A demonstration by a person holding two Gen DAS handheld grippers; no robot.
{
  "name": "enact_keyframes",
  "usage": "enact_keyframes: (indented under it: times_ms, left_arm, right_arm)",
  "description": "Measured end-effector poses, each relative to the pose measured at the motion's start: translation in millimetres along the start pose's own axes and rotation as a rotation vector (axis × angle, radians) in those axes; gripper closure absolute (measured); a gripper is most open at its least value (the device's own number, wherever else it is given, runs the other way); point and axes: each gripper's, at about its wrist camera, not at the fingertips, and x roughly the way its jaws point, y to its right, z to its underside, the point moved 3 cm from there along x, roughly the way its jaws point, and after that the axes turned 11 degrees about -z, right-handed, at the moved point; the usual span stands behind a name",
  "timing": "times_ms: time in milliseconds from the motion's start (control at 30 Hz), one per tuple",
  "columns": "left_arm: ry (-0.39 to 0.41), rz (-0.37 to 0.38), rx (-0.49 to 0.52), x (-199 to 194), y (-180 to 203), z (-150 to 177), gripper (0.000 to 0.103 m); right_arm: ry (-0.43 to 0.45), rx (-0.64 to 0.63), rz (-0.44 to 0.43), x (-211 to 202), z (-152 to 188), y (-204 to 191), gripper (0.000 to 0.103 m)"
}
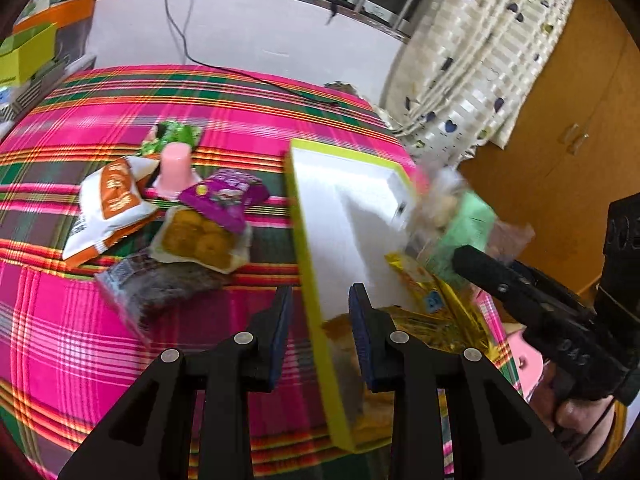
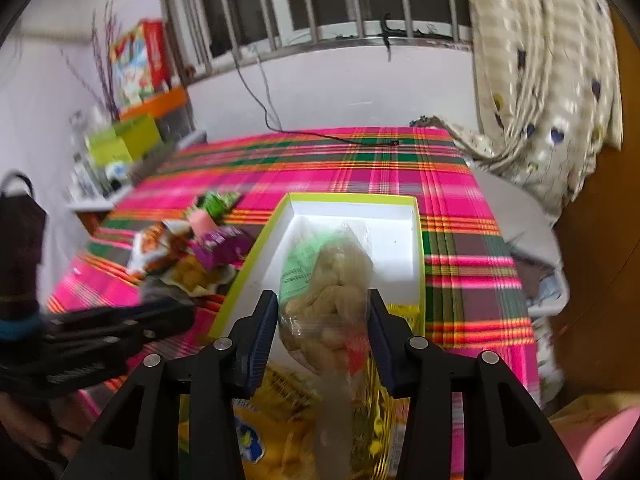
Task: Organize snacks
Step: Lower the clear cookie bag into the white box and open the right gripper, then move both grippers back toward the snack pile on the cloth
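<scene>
My left tongs (image 1: 320,336) pinch the green wall of the box (image 1: 316,280). My right tongs (image 2: 323,336) have a clear bag of snacks (image 2: 326,280) between them over the box; I think they are letting go, but it is blurry. A gold bag (image 1: 432,300) is already in. More snacks (image 1: 176,216) wait left of my tongs, on the pink checked cloth (image 1: 100,340). A barred window (image 2: 312,4) and a curtain (image 2: 540,80) are ahead.
</scene>
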Motion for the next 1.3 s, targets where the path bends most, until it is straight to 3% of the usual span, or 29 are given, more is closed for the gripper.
enact_keyframes:
  times_ms: [233, 400, 533, 633, 800, 1033, 1300]
  left_arm:
    - [0.002, 0.000, -0.023, -1.9, -13.7, -1.0, 0.073]
    - [0.009, 0.010, -0.028, -6.0, -16.6, 0.1, 0.073]
    - [0.021, 0.010, -0.035, -11.6, -20.7, -0.2, 0.073]
    - [0.023, 0.009, -0.041, -13.9, -23.1, 0.9, 0.073]
    - [0.024, 0.013, -0.041, -15.1, -24.0, 5.3, 0.073]
    - [0.008, 0.018, -0.027, -15.0, -18.9, 9.8, 0.073]
    - [0.014, 0.014, 0.000, -20.3, -13.2, 15.5, 0.073]
  right_arm:
    - [-0.016, 0.005, -0.123, -0.4, 2.7, -12.1, 0.056]
    - [0.029, 0.023, -0.196, -24.4, 6.0, -17.3, 0.055]
    - [0.084, 0.028, -0.171, -47.6, 8.9, -13.8, 0.055]
    - [0.094, 0.084, -0.106, -56.0, 18.3, 4.9, 0.057]
    - [0.012, 0.192, -0.037, -41.2, 40.0, 38.3, 0.082]
    - [-0.036, 0.213, -0.024, -33.0, 55.7, 45.0, 0.085]
    - [0.028, 0.170, -0.048, -55.6, 46.8, 24.7, 0.085]
